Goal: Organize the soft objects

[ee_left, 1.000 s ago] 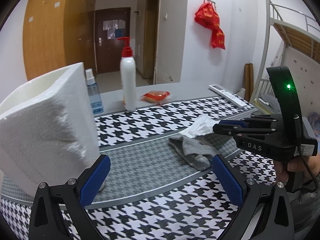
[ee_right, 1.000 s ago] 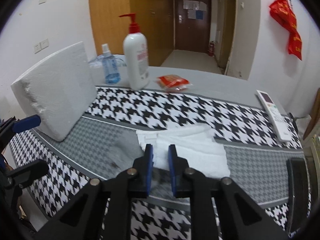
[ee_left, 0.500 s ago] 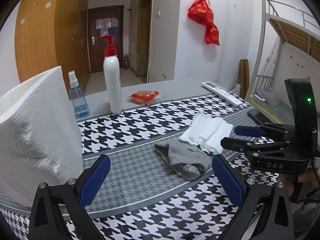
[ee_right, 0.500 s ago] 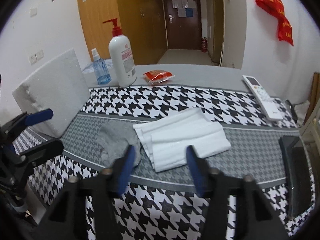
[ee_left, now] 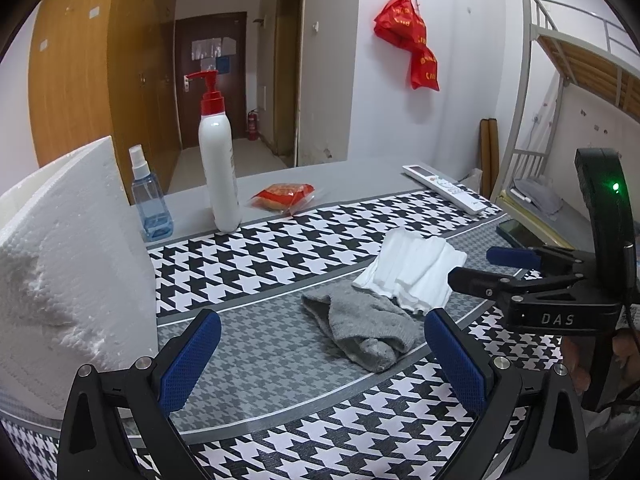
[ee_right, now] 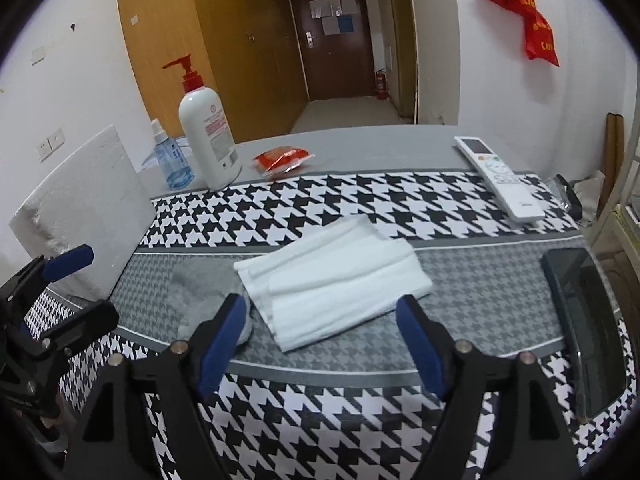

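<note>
A folded white towel (ee_right: 334, 280) lies on the grey band of the table, its left edge over a crumpled grey sock (ee_right: 200, 292). In the left wrist view the towel (ee_left: 412, 270) lies behind the sock (ee_left: 360, 326). My left gripper (ee_left: 320, 356) is open and empty, just in front of the sock. My right gripper (ee_right: 322, 340) is open and empty, held back from the towel's near edge. It shows in the left wrist view (ee_left: 484, 266) to the right of the towel.
A white foam block (ee_left: 68, 264) stands at the left. At the back are a blue spray bottle (ee_left: 150, 200), a white pump bottle (ee_left: 218, 164), a red snack packet (ee_left: 284, 196) and a white remote (ee_right: 500, 178). A dark phone (ee_right: 580, 312) lies at the right.
My right gripper has opened, let go of the towel and drawn back from it. The towel now lies flat on the table. My left gripper stayed open.
</note>
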The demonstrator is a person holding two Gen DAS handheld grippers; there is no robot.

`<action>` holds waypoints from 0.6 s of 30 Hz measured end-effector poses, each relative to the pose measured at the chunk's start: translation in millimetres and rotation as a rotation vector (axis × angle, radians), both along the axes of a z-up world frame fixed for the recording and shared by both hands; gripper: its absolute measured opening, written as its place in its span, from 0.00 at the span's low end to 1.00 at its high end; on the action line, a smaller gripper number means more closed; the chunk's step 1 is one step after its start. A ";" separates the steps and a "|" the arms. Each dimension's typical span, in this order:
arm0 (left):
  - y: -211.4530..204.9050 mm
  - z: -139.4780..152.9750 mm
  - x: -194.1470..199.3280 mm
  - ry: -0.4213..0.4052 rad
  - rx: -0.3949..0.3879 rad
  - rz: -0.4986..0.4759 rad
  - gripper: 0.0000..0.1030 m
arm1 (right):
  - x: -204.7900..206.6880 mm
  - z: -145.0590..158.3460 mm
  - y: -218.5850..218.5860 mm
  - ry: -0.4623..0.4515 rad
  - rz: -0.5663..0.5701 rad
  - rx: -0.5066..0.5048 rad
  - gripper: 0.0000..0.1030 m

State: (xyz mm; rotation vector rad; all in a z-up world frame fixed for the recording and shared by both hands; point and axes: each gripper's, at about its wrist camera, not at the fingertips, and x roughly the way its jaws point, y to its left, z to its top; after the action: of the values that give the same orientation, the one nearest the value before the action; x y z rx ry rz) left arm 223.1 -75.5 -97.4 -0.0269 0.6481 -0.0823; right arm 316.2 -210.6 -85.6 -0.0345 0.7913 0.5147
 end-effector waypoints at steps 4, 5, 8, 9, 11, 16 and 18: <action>-1.2 -2.2 3.8 0.008 0.002 0.001 0.99 | -0.8 2.0 2.1 -0.022 -0.030 -0.046 0.81; -0.9 -2.9 4.8 0.009 0.000 0.002 0.99 | -0.7 2.4 2.5 -0.031 -0.038 -0.059 0.81; -0.8 -4.3 6.7 0.013 0.000 0.006 0.99 | -1.4 4.1 3.6 -0.051 -0.025 -0.074 0.81; -1.0 -4.9 7.6 0.016 0.001 0.008 0.99 | -0.6 3.7 3.8 -0.053 -0.035 -0.088 0.81; -1.9 -5.4 8.3 0.017 0.002 0.005 0.99 | 2.4 2.2 3.6 -0.054 -0.049 -0.101 0.81; -6.8 -7.6 12.6 0.023 0.008 -0.008 0.99 | 4.9 5.2 -3.3 -0.049 -0.042 -0.034 0.81; -8.7 -9.2 14.6 0.027 0.008 -0.023 0.99 | 4.4 5.8 -2.2 -0.066 -0.046 -0.073 0.81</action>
State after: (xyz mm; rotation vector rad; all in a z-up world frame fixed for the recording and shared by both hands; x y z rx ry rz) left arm 237.6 -84.2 -106.7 -0.0132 0.6758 -0.1015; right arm 320.6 -212.8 -79.8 -0.1004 0.7440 0.4389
